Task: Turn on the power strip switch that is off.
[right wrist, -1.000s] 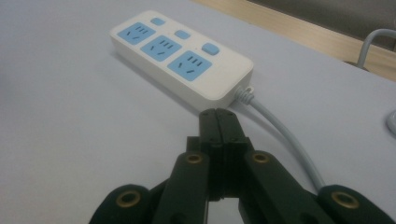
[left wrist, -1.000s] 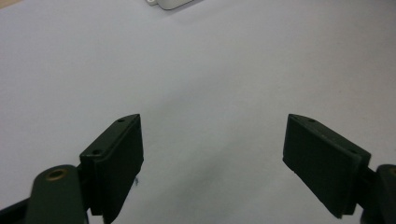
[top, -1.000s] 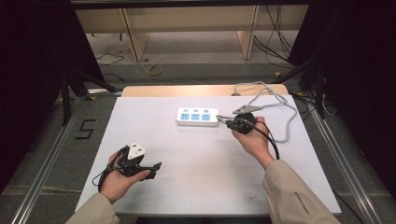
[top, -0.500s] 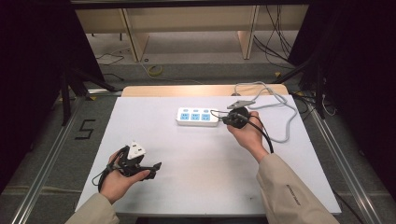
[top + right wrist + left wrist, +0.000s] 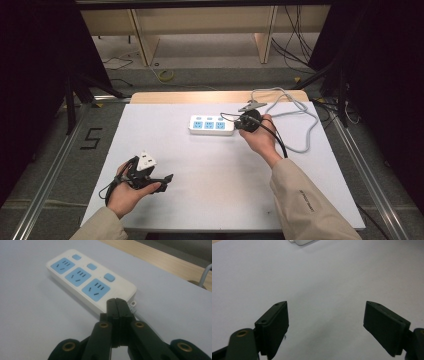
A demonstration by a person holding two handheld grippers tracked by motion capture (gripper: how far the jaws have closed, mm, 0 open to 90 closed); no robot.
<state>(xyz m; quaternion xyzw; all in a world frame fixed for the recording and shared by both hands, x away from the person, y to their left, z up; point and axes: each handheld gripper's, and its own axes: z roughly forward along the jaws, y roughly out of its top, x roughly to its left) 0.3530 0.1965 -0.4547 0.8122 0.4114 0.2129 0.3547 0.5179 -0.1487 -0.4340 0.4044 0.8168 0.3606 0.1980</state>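
White power strip [image 5: 211, 125] lying flat at upper centre of the bench [image 5: 200, 195]. Right tool [image 5: 239, 121] pressed together, empty, tips just beside its cable end. Left tool [image 5: 167, 178] spread wide, empty, lower left.

There was one power strip [image 5: 212, 125] with three blue sockets and three switches, one grey cable [image 5: 295, 107], and two grippers: left [image 5: 169, 177], right [image 5: 223, 116].

Left hand-held gripper [image 5: 325, 322] low, jaws wide apart, right hand-held gripper [image 5: 116, 307] outstretched, jaws pressed together
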